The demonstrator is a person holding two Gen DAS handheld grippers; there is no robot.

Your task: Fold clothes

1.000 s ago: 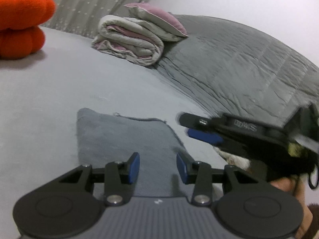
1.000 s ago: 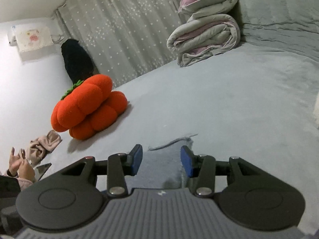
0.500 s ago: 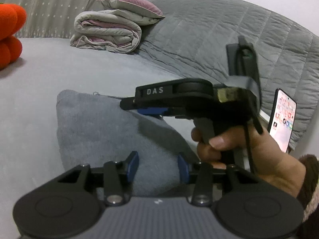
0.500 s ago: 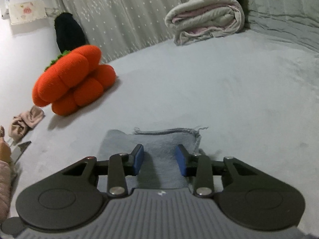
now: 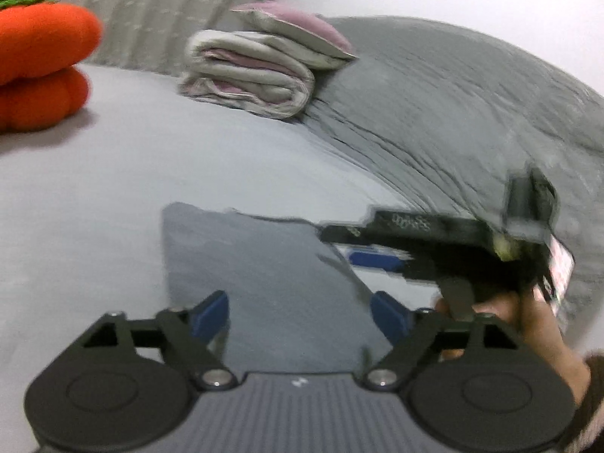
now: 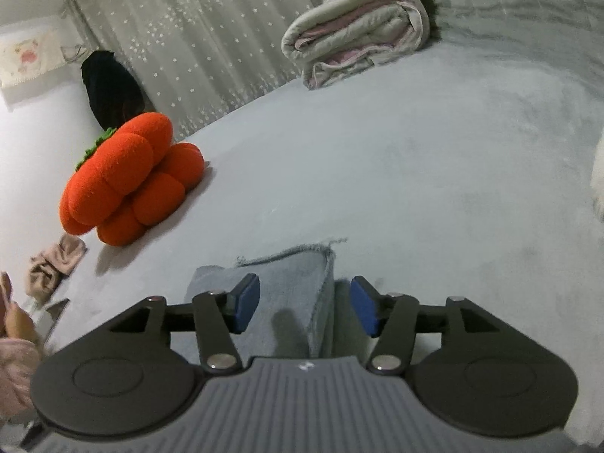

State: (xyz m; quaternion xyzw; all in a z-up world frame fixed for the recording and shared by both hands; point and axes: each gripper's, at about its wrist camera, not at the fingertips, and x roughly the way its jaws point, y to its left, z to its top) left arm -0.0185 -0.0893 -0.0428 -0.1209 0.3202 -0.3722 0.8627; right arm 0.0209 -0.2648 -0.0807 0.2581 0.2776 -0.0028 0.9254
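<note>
My left gripper (image 5: 300, 311) has spread wide since half a second ago — my right gripper (image 6: 305, 307) too, both empty. The grey garment (image 5: 264, 279) lies folded flat on the bed (image 6: 415, 158) — apparently released.

Place: a home bedroom
Signs: grey bed (image 6: 434, 143), folded quilt (image 6: 358, 34), starred curtain (image 6: 196, 37), pumpkin cushion (image 6: 128, 177)

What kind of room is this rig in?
Most likely a bedroom: the work surface looks like a bed with a grey cover, a folded quilt sits at its far end, and a star-print curtain hangs behind it. An orange pumpkin plush lies on the cover too.
</note>
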